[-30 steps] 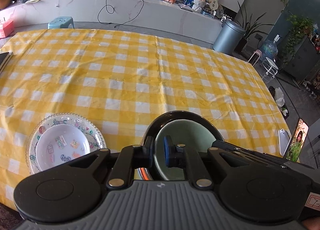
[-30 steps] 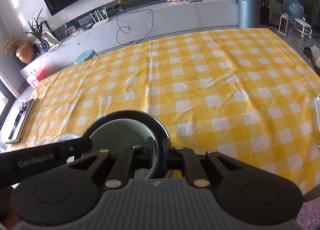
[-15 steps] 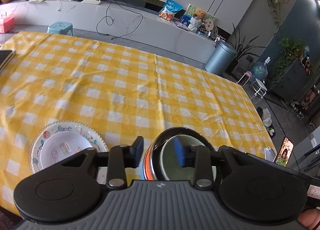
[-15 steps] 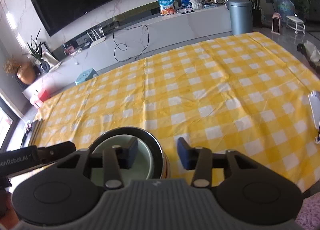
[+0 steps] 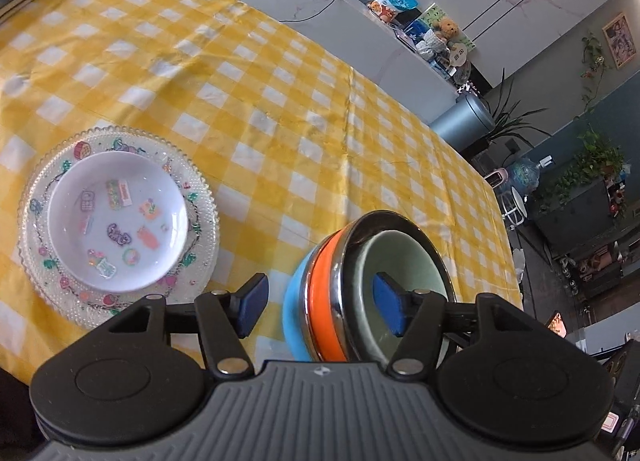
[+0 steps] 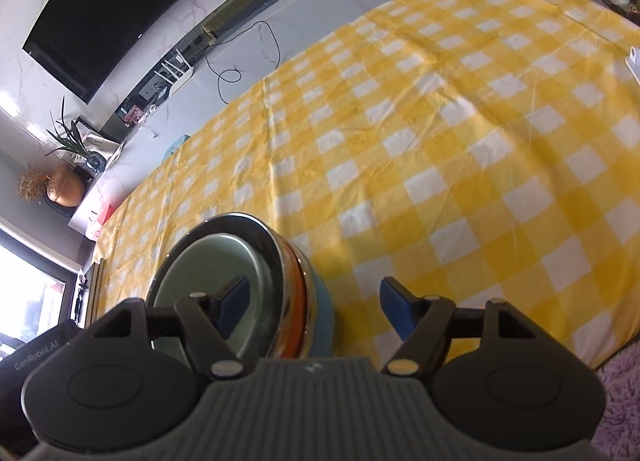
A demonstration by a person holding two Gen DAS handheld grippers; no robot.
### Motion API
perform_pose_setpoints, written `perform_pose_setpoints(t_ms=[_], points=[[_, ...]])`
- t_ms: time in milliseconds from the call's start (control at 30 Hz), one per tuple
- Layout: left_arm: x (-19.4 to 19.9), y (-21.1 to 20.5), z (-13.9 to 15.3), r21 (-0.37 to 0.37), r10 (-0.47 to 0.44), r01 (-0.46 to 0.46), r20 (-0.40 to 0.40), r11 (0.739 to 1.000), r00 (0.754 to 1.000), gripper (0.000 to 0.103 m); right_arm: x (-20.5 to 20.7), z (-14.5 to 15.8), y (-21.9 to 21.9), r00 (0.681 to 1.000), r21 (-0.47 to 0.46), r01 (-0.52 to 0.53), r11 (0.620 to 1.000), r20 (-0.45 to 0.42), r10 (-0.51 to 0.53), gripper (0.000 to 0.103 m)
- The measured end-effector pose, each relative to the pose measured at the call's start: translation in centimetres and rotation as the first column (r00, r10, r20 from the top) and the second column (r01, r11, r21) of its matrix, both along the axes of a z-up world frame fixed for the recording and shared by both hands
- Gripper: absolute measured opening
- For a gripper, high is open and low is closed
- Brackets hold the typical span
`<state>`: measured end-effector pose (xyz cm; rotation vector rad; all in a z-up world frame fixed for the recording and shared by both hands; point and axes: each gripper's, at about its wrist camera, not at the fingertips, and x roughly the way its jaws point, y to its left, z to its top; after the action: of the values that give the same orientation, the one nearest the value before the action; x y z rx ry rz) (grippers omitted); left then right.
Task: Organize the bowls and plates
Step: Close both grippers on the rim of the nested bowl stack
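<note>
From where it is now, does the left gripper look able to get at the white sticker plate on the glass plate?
Probably yes. The left gripper, jaws opening astride the bowl stack's rim, has bare tablecloth toward the white plate.

I see a soft checked cloth [image 5: 280, 109] over the tabletop, matt and lightly creased. The big plate [image 5: 202, 217] looks like clear glass with a beaded, bumpy rim; the white dish [image 5: 120, 217] on it is smooth and glossy. In the nested stack, the metal bowl [image 5: 432, 253] has a polished, mirror-bright rim, the pale green bowl [image 5: 404, 261] inside looks like glazed ceramic, and the orange bowl [image 5: 324, 301] and blue bowl [image 5: 294, 309] below have a smooth sheen. My left hand-held gripper [image 5: 320, 307] is matt black plastic with ribbed housing and blue pads [image 5: 252, 303].
</note>
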<state>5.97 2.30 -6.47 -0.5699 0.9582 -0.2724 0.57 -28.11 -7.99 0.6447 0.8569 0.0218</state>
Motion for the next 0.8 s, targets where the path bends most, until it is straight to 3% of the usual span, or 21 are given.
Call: perform_pose_setpoints(t_ms=[533, 800], points=[[1.3, -0.6, -3.0, -0.067, 0.013, -0.017, -0.056, 0.998, 0.998, 0.071, 1.6, -2.7, -0.6, 0.999, 0.124, -0.03, 0.992, -0.042, 0.035, 0.071], [1.5, -1.1, -3.2, -0.05, 0.013, -0.017, -0.079, 0.999, 0.997, 0.068, 1.8, -2.8, -0.7, 0.998, 0.175, -0.025, 0.984, -0.057, 0.036, 0.062]])
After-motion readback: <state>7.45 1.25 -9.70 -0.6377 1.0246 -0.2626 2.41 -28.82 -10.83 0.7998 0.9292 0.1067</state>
